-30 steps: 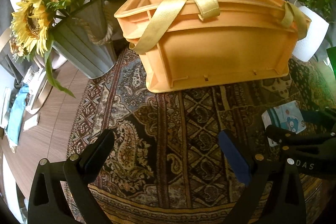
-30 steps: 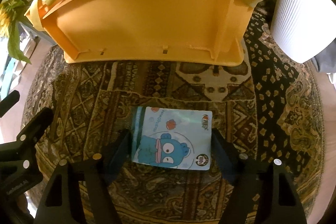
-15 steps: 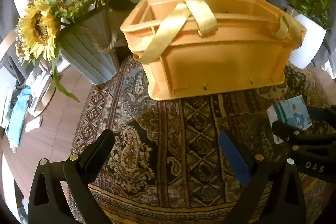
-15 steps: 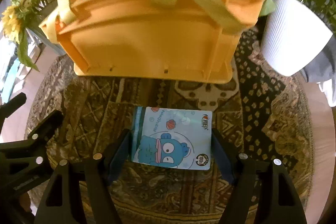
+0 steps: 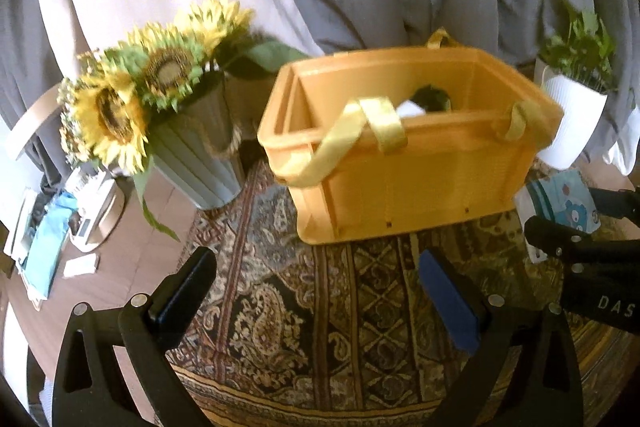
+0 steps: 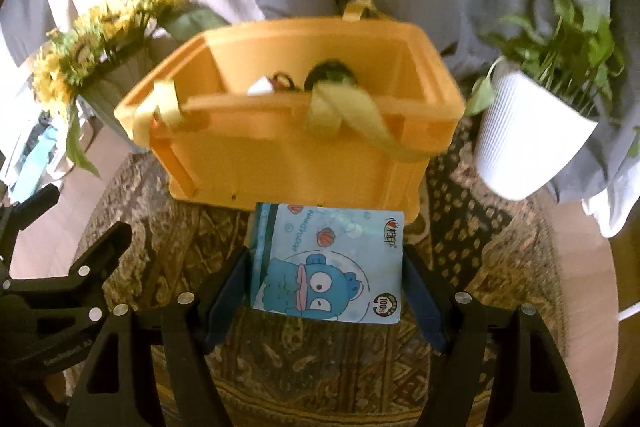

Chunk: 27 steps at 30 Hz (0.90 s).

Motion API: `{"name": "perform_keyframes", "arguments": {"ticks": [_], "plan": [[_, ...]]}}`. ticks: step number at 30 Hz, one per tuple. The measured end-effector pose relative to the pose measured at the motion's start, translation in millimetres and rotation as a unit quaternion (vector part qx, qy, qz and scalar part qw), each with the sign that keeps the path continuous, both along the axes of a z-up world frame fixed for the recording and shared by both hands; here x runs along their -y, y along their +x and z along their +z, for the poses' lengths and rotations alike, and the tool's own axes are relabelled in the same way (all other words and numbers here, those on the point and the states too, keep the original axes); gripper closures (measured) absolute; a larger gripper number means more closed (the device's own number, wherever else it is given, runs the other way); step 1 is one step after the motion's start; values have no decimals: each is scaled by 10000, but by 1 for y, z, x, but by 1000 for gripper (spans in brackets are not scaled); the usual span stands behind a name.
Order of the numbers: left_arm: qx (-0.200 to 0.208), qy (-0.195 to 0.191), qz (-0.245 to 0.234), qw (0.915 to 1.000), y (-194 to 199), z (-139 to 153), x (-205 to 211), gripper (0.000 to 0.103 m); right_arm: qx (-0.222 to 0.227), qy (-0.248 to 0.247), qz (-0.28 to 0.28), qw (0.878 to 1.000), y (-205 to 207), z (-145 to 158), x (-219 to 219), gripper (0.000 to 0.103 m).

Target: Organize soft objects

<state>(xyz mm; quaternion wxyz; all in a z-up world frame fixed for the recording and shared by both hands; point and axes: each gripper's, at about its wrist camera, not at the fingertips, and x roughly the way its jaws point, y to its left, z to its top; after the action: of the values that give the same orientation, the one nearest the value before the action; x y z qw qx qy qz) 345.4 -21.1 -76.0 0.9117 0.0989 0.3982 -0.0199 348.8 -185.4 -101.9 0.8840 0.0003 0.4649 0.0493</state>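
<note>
My right gripper (image 6: 326,291) is shut on a soft blue pack (image 6: 328,261) printed with a cartoon fish, held above the rug in front of the orange basket (image 6: 288,147). The pack also shows at the right edge of the left wrist view (image 5: 560,203). The basket (image 5: 420,183) has yellow fabric handles and holds a few dark and white items inside. My left gripper (image 5: 320,287) is open and empty above the patterned rug (image 5: 320,327), left of the right gripper (image 5: 592,259).
A grey pot of sunflowers (image 5: 192,147) stands left of the basket. A white pot with a green plant (image 6: 532,131) stands to its right. Grey curtains hang behind. Small items lie on the wooden table at far left (image 5: 60,219).
Both grippers have risen and pulled back, so the basket's open top now shows. The right gripper has lifted the blue pack off the rug.
</note>
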Motion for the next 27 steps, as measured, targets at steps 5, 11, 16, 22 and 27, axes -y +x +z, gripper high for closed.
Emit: {"name": "perform_keyframes", "arguments": {"ticks": [5,11,16,22,27], "plan": [[215,-76,9,9997,2,15,0,0,313,14,-28,9995,3,20,1,28],[487,-161,66,9987,9,33,-4,0,659,15,-41,9978,10,39,2,28],[685,-190,123,9974,16,44,-6,0,880,25,-30,9961,19,51,0,28],[911,-213,189,9954,27,57,-5,0,1102,2,-37,9939,36,61,1,28],[1049,-242,256,9939,36,64,-3,0,1169,15,-22,9931,55,64,3,28]]}}
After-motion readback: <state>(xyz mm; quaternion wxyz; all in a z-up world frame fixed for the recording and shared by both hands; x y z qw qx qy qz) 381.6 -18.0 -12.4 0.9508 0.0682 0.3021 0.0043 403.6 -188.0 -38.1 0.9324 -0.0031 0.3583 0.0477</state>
